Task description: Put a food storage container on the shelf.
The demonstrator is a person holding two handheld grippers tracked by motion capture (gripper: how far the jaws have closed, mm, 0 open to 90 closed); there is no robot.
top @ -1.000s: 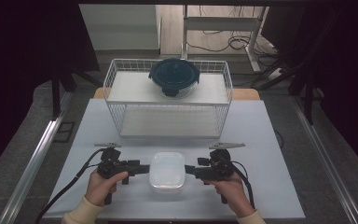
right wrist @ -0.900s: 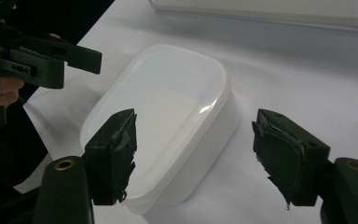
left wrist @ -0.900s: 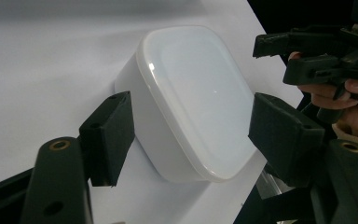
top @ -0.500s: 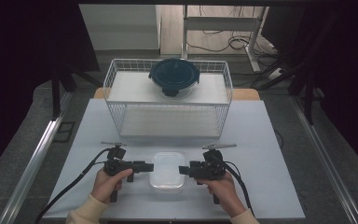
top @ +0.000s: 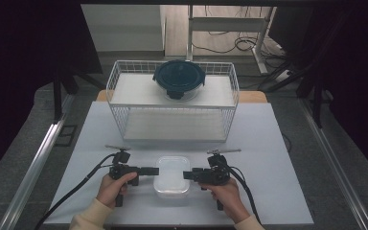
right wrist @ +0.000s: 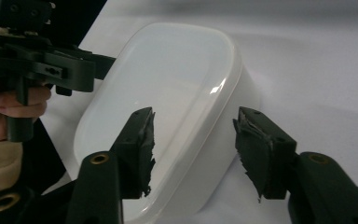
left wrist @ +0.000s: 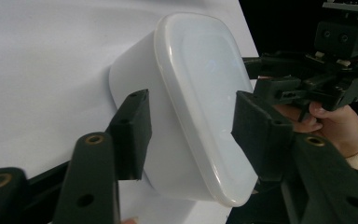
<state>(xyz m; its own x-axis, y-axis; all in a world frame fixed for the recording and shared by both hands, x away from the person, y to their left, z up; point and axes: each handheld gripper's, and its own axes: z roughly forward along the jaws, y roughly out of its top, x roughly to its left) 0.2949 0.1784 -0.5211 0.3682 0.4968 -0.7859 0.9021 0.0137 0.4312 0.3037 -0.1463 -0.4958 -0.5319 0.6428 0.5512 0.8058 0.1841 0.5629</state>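
A white lidded container [top: 172, 176] lies on the table near its front edge. My left gripper [top: 149, 171] comes in at its left end and my right gripper [top: 188, 175] at its right end. In the left gripper view, the left gripper [left wrist: 192, 100] straddles the container [left wrist: 191, 93], one jaw beside the wall and one over the lid. In the right gripper view, the right gripper [right wrist: 196, 114] straddles the container [right wrist: 177, 79] the same way. Both pairs of jaws have just been closing, and gaps still show beside the pads.
A white wire basket [top: 114, 91] stands across the back of the white table [top: 268, 143]. A dark round lidded container [top: 178, 79] rests on top of it. Cables trail from both grippers toward the front edge.
Both grippers have sunk a little and edged in over the container's ends. Their jaws stand narrower than before. The container has not moved.
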